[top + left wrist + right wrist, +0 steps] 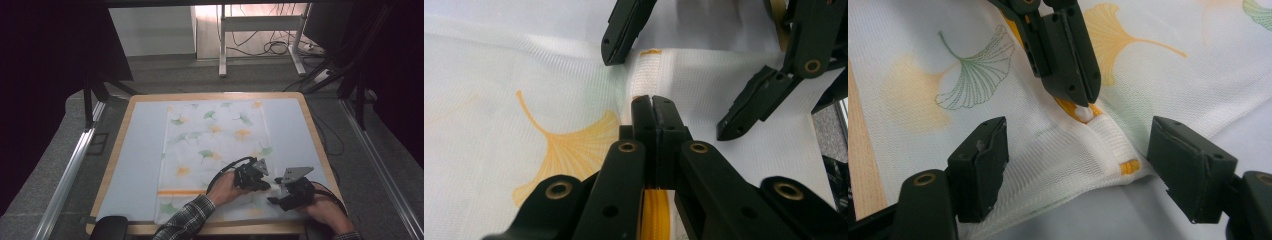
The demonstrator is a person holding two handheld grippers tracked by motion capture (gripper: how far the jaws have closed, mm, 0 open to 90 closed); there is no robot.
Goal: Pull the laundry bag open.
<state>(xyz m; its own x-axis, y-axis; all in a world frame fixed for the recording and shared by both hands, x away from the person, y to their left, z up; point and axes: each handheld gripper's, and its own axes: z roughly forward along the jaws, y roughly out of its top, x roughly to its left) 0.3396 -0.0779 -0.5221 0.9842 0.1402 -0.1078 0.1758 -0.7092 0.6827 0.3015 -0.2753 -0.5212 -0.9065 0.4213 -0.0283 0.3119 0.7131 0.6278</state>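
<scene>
A white mesh cloth (215,145) printed with green and orange ginkgo leaves lies flat on the table. Near its front right edge runs a white ribbed band (645,75) with an orange stripe. My left gripper (267,184) is shut on this band, pinching up a small fold (1083,113) of it. My right gripper (1083,160) stands open, and its two jaws straddle the cloth's edge just in front of the left gripper's tip. The right gripper (674,85) shows in the left gripper view with one jaw on each side of the band.
The cloth rests on a pale blue mat (142,150) that covers a wooden table (215,95). A person's plaid sleeve (187,217) comes in at the front edge. Beyond the table are a metal frame (222,45) and floor cables (272,47).
</scene>
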